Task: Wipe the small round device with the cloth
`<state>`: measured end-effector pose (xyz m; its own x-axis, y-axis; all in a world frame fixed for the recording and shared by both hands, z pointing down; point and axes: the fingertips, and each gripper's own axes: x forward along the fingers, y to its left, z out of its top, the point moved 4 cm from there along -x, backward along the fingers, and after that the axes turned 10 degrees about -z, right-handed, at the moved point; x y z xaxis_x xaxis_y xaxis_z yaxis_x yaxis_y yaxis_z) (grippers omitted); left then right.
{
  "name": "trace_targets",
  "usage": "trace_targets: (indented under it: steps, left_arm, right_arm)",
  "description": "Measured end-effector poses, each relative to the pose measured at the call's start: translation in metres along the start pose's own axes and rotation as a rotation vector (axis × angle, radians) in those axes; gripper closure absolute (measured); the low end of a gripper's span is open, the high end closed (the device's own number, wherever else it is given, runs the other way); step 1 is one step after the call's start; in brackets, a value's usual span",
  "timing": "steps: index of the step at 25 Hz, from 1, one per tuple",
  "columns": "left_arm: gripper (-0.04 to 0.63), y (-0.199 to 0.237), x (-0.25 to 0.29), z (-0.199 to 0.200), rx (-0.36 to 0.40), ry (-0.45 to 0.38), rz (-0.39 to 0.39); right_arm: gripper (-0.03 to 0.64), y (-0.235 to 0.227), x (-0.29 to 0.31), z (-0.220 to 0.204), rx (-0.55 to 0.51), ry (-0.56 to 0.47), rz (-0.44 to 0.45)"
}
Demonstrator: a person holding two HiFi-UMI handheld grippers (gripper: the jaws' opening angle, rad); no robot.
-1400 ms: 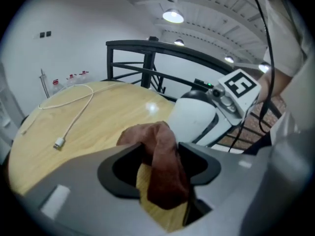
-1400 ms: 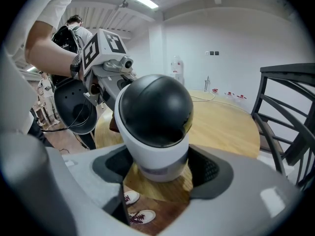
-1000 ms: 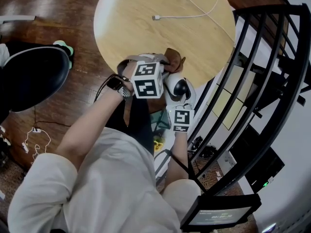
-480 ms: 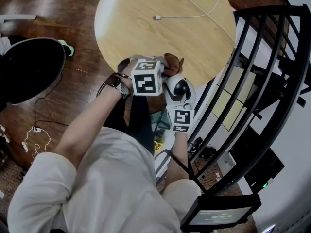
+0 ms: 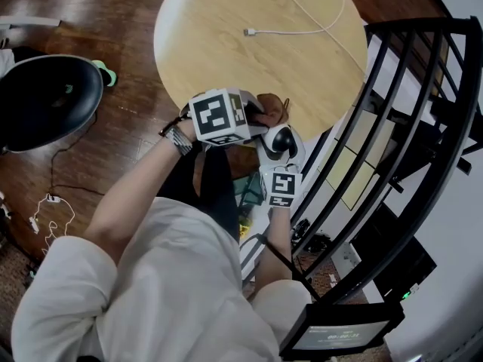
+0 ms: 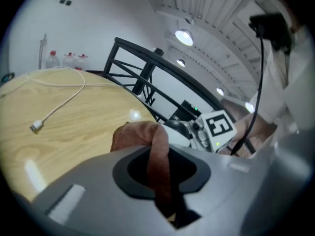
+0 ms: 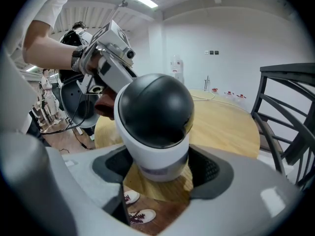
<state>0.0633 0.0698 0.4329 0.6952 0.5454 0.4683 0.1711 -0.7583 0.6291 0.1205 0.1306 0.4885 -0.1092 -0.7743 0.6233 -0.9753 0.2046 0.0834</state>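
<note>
The small round device (image 7: 156, 119), white with a black dome top, is held upright in my right gripper (image 7: 158, 173), whose jaws are shut on its white base. In the head view the device (image 5: 279, 140) hangs off the near edge of the round wooden table (image 5: 226, 44), above the right gripper (image 5: 280, 178). My left gripper (image 5: 253, 116) is shut on a brown cloth (image 5: 272, 108), just left of the device and beside its dome. In the left gripper view the cloth (image 6: 157, 154) runs as a strip between the jaws and bunches up beyond them.
A white cable (image 5: 302, 17) with a plug lies across the far part of the table. A black metal railing (image 5: 400, 127) stands close on the right. A black round chair seat (image 5: 45, 100) is at the left, over dark wooden floor (image 5: 113, 21).
My left gripper has rolled and shifted slightly left, still holding the cloth by the device. The black chair seat has slid left. The right gripper has stayed put.
</note>
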Motion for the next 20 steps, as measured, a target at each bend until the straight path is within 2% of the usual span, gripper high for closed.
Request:
trace_targets:
  steps: [2, 3, 4, 6, 9, 14, 20]
  left_arm:
    - [0.529, 0.008, -0.007, 0.001, -0.098, -0.079, 0.013]
    - [0.529, 0.016, -0.009, -0.001, -0.135, -0.09, 0.047]
    - [0.529, 0.025, -0.01, -0.004, -0.158, -0.075, 0.091]
    - [0.529, 0.041, -0.006, -0.013, -0.16, 0.007, 0.173]
    - [0.529, 0.05, 0.006, -0.016, -0.118, 0.109, 0.223]
    - [0.529, 0.041, 0.023, -0.024, -0.138, 0.22, 0.164]
    - [0.531, 0.035, 0.016, -0.018, -0.245, 0.095, 0.003]
  right_arm:
    - [0.267, -0.001, 0.0, 0.0, -0.003, -0.001, 0.001]
    - [0.267, -0.001, 0.0, 0.0, -0.003, -0.001, 0.002]
    - [0.267, -0.001, 0.001, -0.001, -0.004, -0.001, 0.003]
    - [0.267, -0.002, 0.002, -0.002, -0.008, 0.003, 0.003]
    - [0.267, -0.001, 0.002, -0.001, -0.011, 0.003, 0.002]
    - [0.267, -0.001, 0.001, -0.002, -0.004, 0.001, 0.002]
    - [0.267, -0.001, 0.004, -0.001, -0.001, -0.009, -0.007]
